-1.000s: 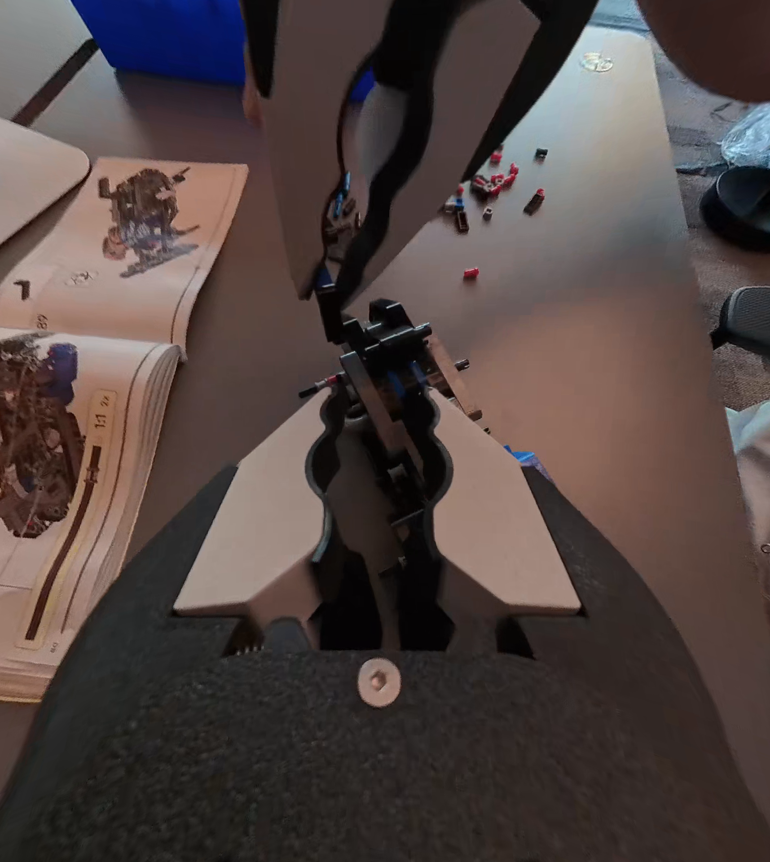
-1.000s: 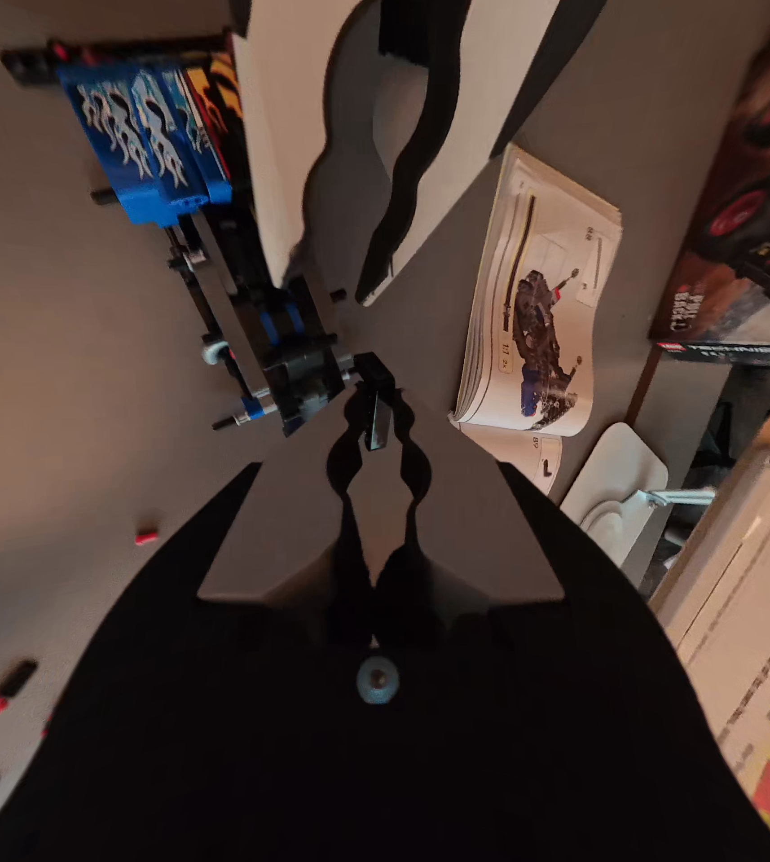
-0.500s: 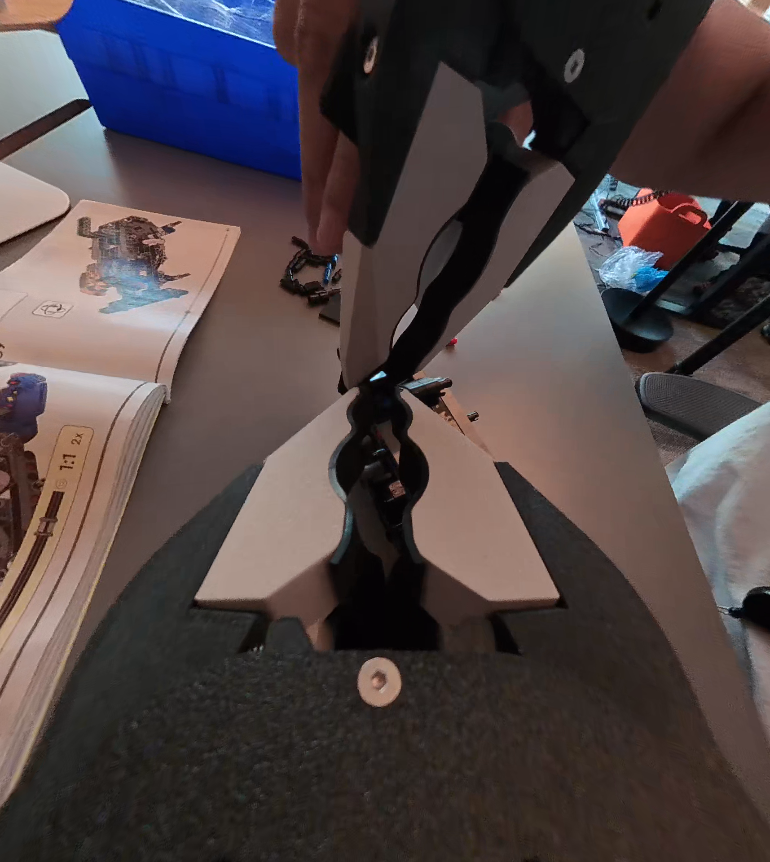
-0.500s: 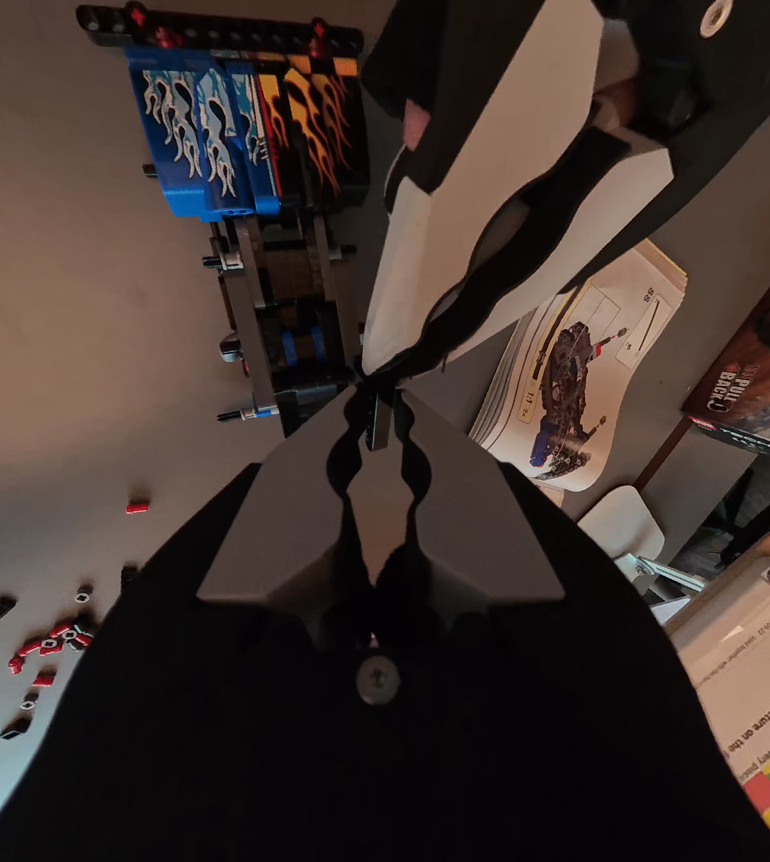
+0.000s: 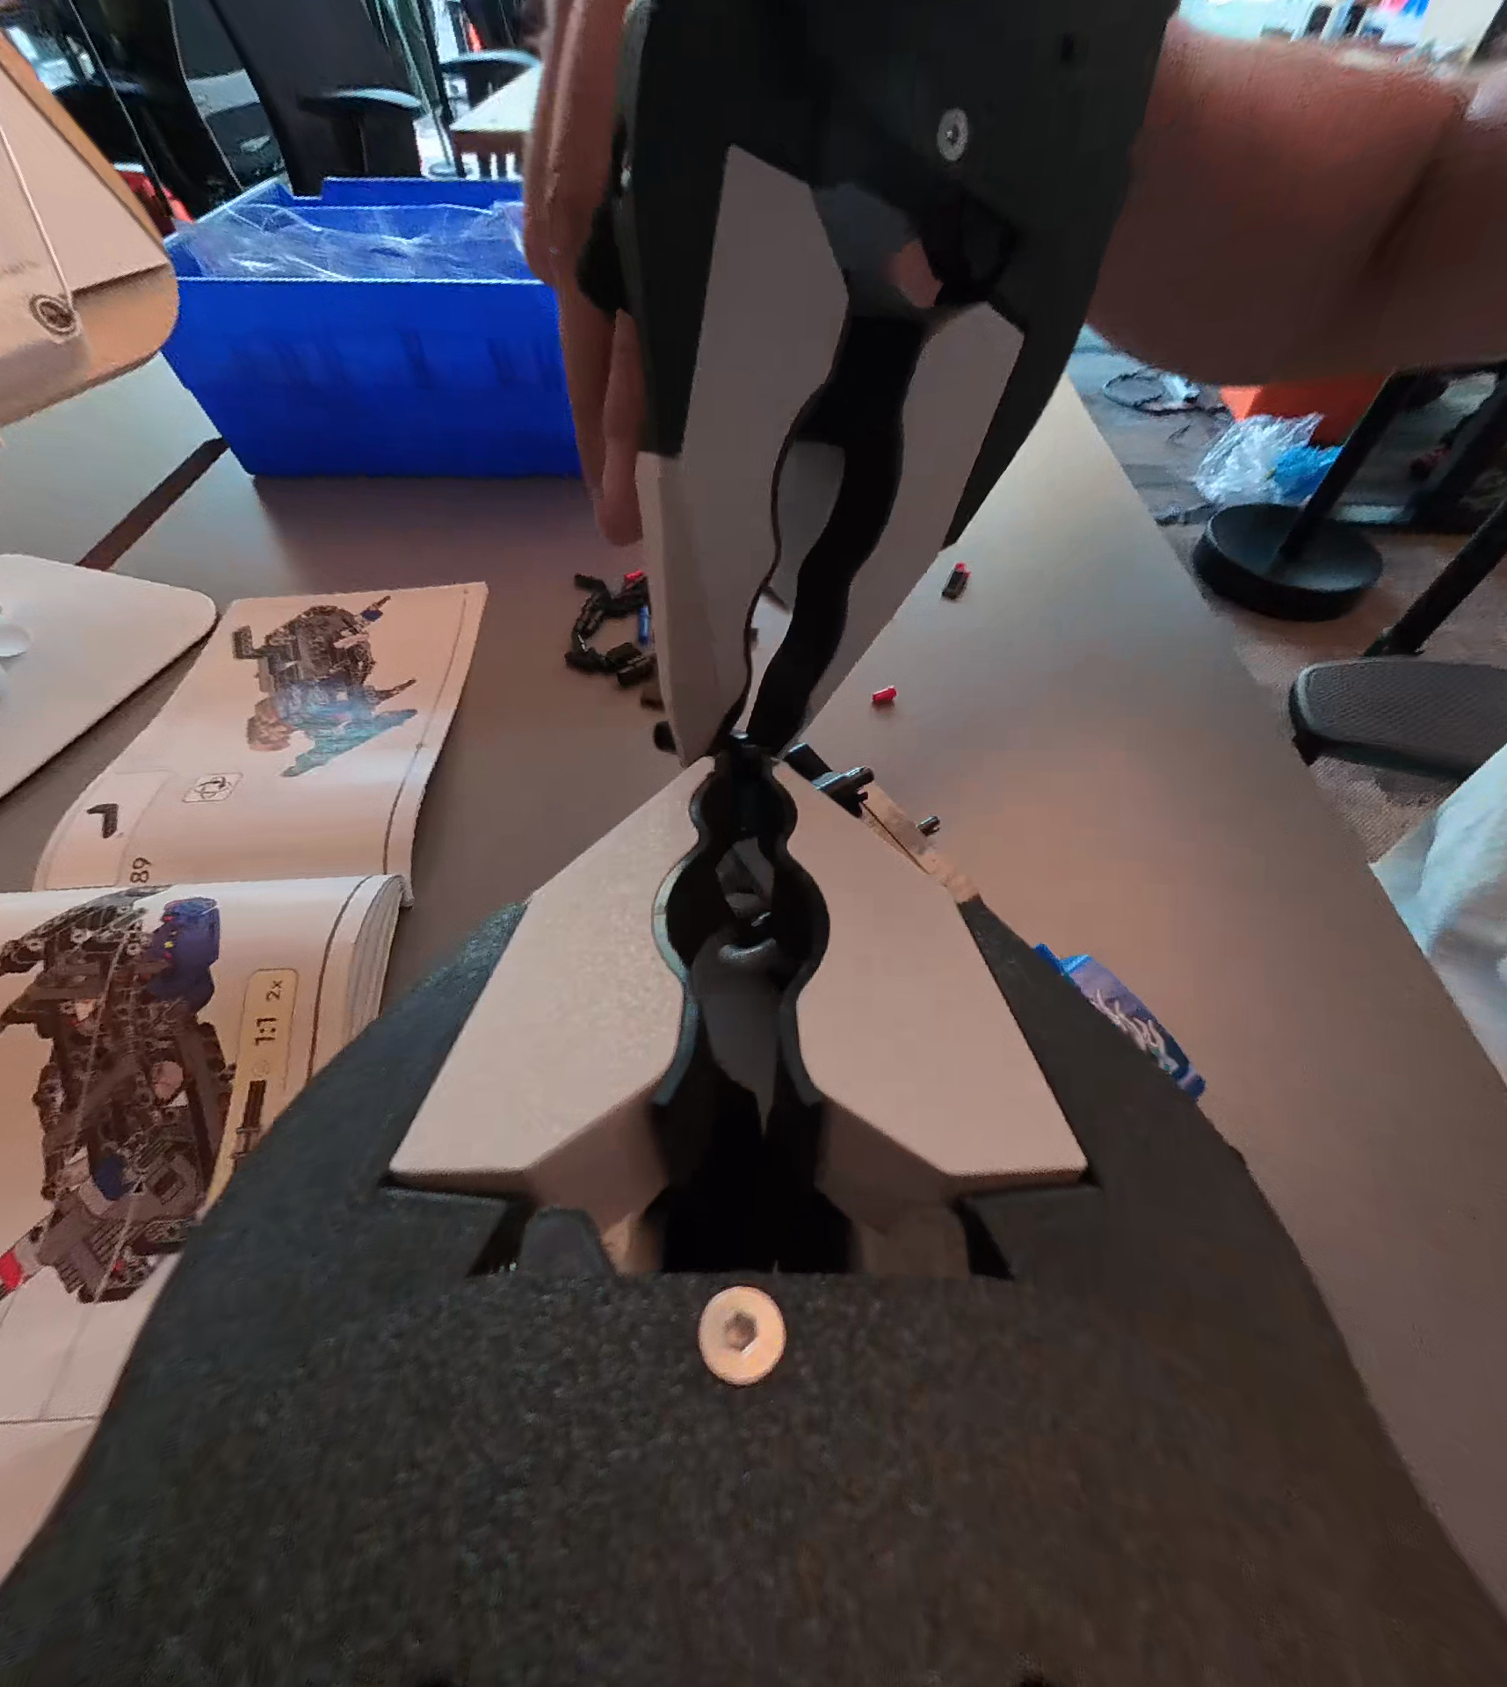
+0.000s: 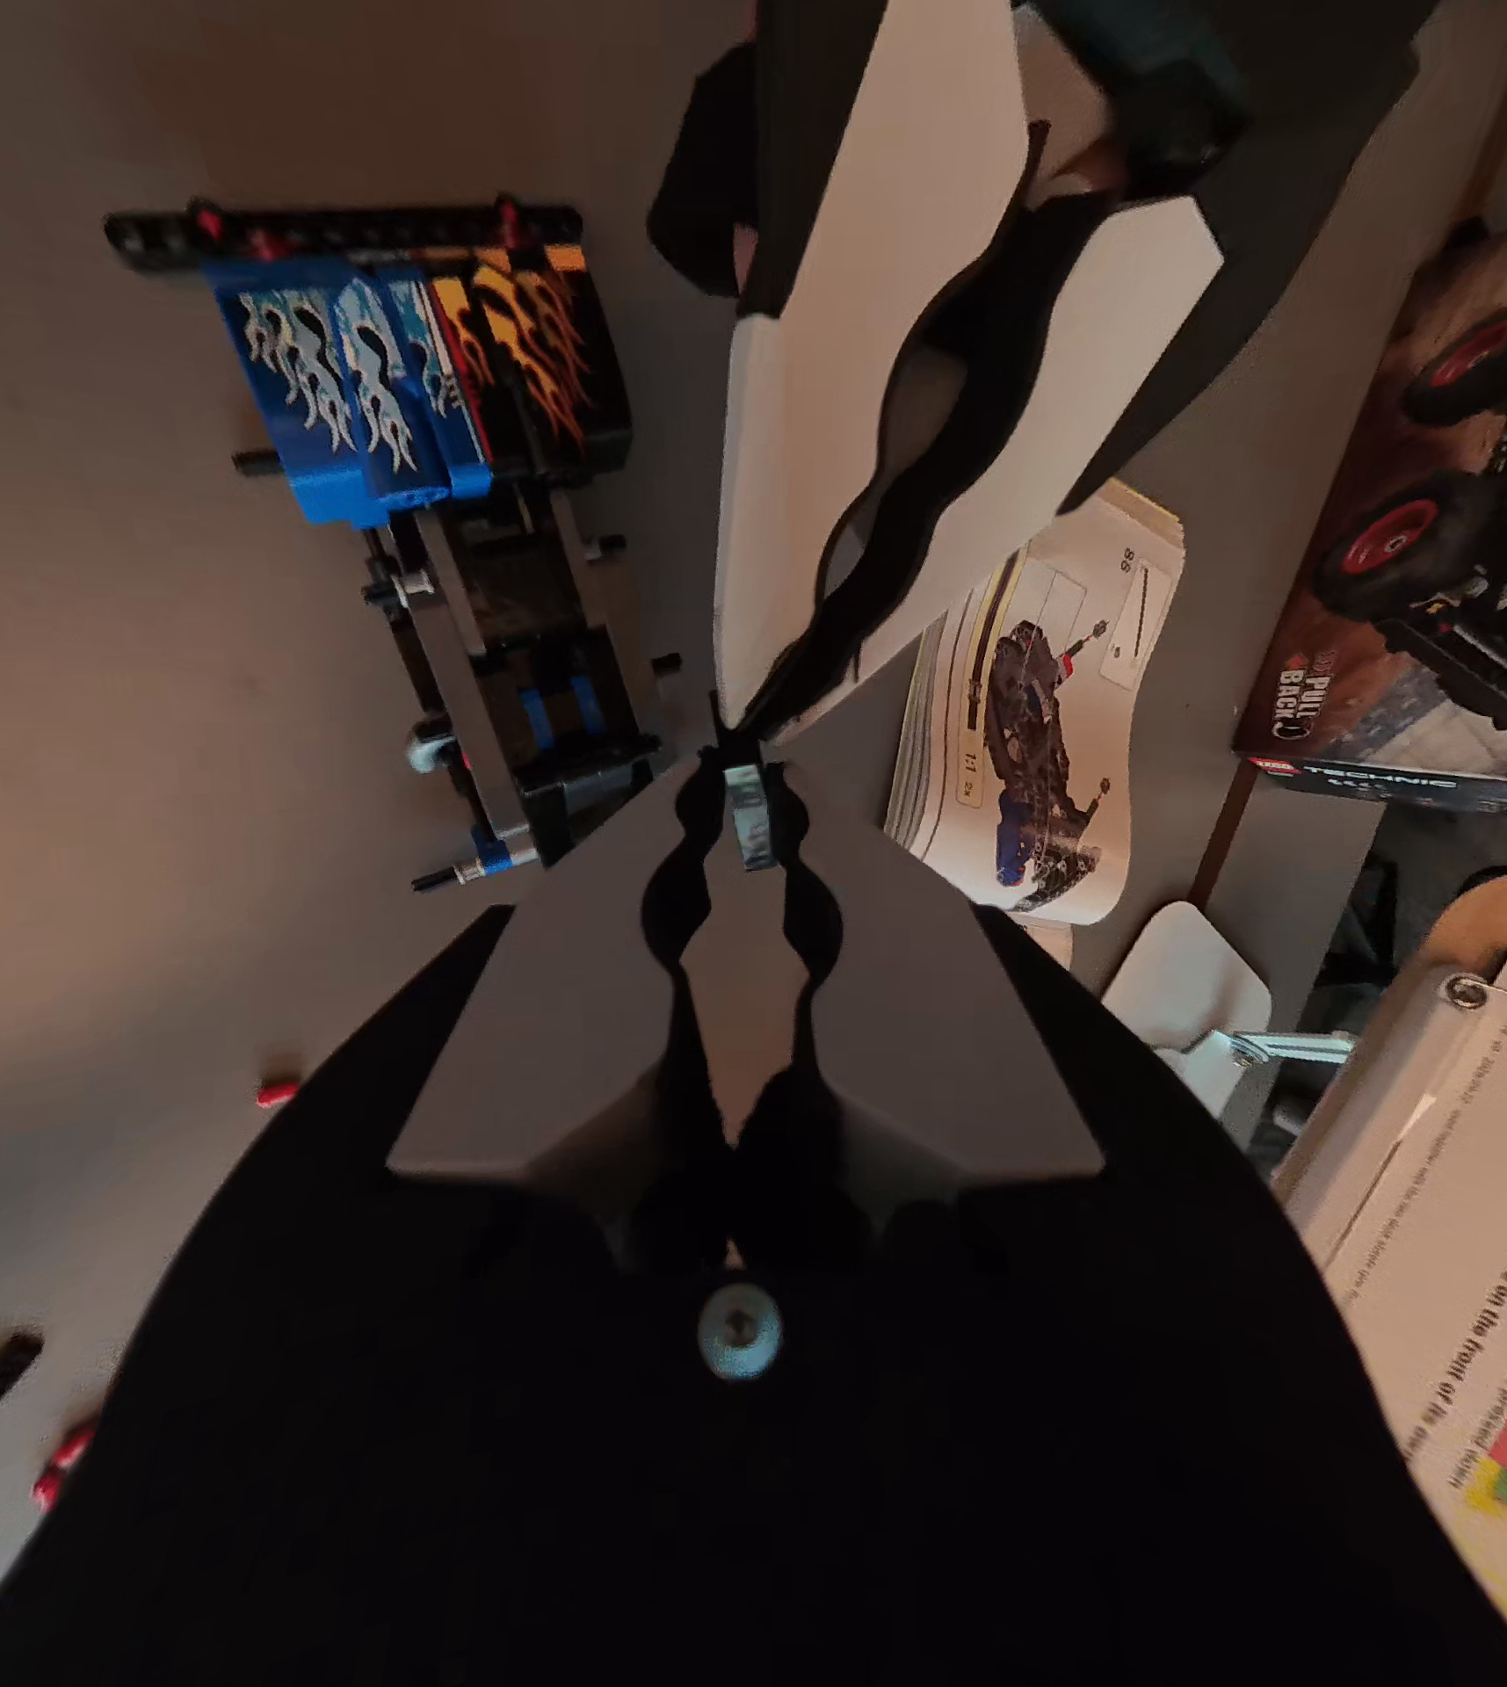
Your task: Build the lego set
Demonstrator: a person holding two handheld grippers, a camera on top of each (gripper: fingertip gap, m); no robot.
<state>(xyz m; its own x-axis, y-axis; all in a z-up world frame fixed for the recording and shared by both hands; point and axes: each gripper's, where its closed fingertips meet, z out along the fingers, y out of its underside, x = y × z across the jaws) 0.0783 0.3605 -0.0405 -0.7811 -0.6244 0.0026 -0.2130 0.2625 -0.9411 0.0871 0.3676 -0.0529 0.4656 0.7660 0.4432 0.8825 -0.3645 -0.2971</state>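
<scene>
A: Tools?

B: Built alike: grainy black bodies, smooth pale wedge fingers, wavy black pads inside. Meeting tip to tip above the counter.

A: Right gripper?

B: Clenched on a small dark piece, glossy on one face, pinched right at the tips. Gripped from the far side by a bare hand.

A: Left gripper?

B: Closed at the tips, nose to nose with the other. Cannot tell whether pinching anything itself.

A: And the lego model?

B: Lying flat on the counter, just left of the meeting tips in the right wrist view. Long grey beams, black frame, blue pins. At the far end, curved blue panels with white flames beside black ones with orange flames, capped by a holed black beam with red pins. Mostly hidden behind the fingers in the left wrist view.

A: Surface?

B: Smooth, matte, grey-brown. Strewn with loose bits: a black cluster far off, small red pins nearer.

A: Else around?

B: Open instruction booklet, thick, pages curling, on the left. Beyond, a blue plastic bin holding clear plastic. White rounded stand base at far left. Printed set box past the booklet. Carpeted floor, mesh chair seat and a round black base off the right edge.
</scene>
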